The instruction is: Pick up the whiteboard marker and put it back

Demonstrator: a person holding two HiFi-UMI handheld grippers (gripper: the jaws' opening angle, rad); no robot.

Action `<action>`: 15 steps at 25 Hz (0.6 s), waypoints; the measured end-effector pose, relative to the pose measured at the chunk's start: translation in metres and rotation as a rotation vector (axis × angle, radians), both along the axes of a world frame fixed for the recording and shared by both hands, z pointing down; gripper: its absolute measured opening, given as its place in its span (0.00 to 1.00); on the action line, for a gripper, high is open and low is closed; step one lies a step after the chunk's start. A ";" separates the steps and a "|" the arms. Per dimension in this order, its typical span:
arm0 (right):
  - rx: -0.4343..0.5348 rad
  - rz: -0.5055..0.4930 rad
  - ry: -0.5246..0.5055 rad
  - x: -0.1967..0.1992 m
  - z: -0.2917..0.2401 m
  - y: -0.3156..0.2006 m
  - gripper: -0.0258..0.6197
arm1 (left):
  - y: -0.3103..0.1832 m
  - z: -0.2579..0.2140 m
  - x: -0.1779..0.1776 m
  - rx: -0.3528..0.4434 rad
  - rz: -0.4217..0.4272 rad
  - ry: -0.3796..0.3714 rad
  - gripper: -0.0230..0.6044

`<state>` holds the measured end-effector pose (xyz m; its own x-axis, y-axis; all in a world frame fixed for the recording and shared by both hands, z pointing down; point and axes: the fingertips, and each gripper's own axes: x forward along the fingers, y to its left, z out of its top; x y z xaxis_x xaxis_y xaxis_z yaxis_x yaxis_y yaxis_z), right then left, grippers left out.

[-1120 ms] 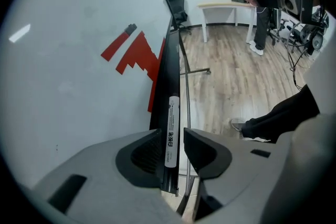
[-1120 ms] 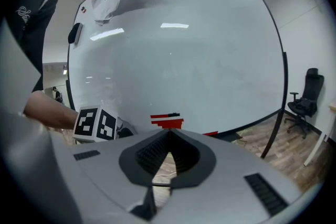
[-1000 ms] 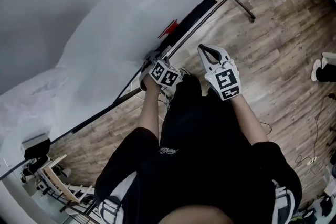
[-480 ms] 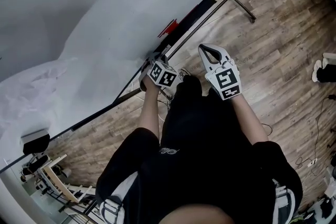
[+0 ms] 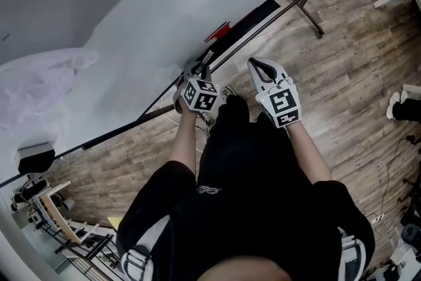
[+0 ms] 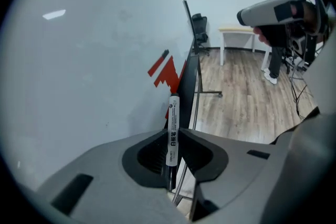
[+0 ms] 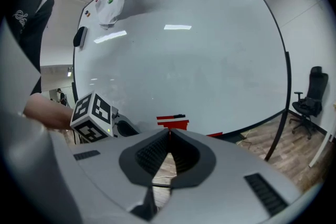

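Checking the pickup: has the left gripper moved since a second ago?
Yes, slightly: the left gripper has drawn away from the red patch on the whiteboard. Its jaws have just been closing on the marker.

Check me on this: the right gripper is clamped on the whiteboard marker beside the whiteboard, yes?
No: it is the left gripper that is clamped on the whiteboard marker beside the whiteboard, its jaws having just closed on it, as the left gripper view shows.

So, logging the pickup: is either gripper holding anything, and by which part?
The left gripper, jaws just closed, pinches the whiteboard marker at mid-barrel; right gripper shut, empty.
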<state>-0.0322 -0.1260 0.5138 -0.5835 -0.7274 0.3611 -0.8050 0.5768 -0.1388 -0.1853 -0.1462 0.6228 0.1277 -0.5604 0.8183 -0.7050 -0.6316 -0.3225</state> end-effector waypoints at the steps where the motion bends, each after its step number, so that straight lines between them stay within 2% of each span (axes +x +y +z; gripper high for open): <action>1: 0.000 -0.011 -0.004 -0.002 -0.002 0.001 0.05 | 0.000 -0.006 0.001 0.019 -0.018 0.030 0.14; 6: 0.014 -0.065 -0.033 -0.012 -0.011 0.008 0.05 | 0.003 -0.041 0.014 0.135 -0.099 0.223 0.14; 11: 0.034 -0.128 -0.051 -0.017 -0.021 0.015 0.05 | 0.015 -0.087 0.029 0.303 -0.167 0.392 0.14; 15: 0.057 -0.207 -0.085 -0.024 -0.038 0.030 0.05 | 0.036 -0.120 0.035 0.446 -0.251 0.501 0.14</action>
